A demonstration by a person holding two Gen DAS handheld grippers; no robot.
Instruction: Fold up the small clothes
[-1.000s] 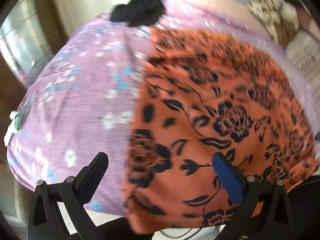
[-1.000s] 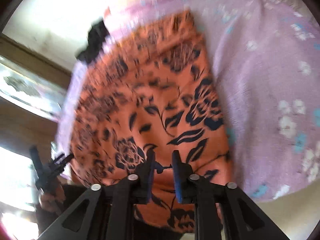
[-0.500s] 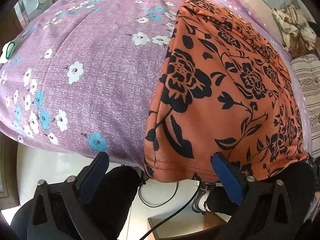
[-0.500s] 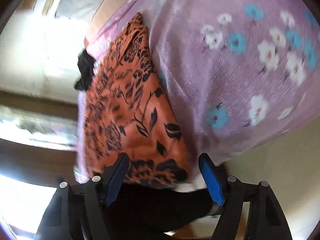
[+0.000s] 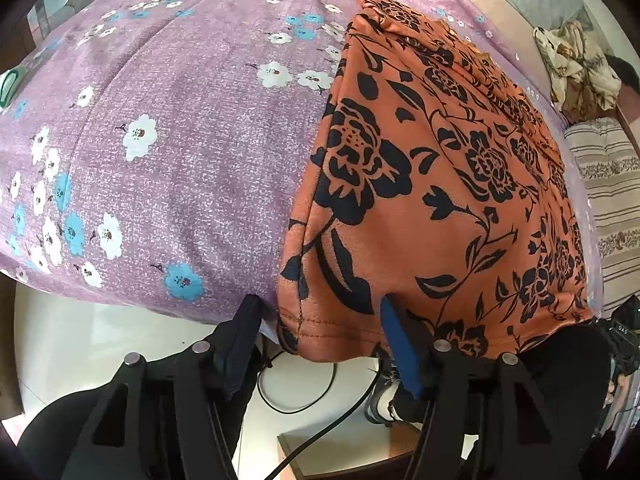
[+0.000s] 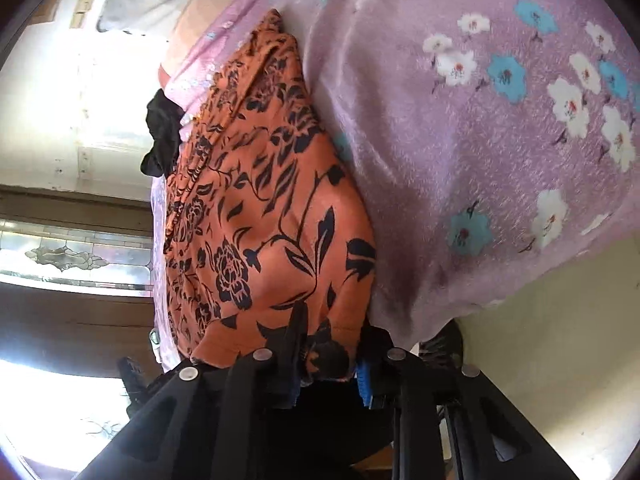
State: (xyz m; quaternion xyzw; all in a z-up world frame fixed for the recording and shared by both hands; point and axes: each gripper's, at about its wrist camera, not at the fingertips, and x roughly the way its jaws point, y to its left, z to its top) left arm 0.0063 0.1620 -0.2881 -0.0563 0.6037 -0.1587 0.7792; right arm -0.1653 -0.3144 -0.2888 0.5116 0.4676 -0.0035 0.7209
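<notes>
pale floor (image 5: 72, 344), leaded window (image 6: 68, 256), sunlit wall (image 6: 52, 92)

Soft matt knit cloth in the orange garment (image 5: 440, 200), black floral print, stitched hem just ahead of the left gripper (image 5: 320, 332) fingertips. Woven, slightly grainy matt cotton in the purple sheet (image 5: 180, 140) beyond the left finger, printed with white and blue flowers. Matt black plastic on the finger arms, with small bright metal screw heads (image 5: 201, 346); smooth blue pads (image 5: 394, 336) inside. Same matt plastic on the right gripper (image 6: 328, 364), hem cloth between its 2 fingers. Glossy tiled floor (image 5: 60, 340) below.
</notes>
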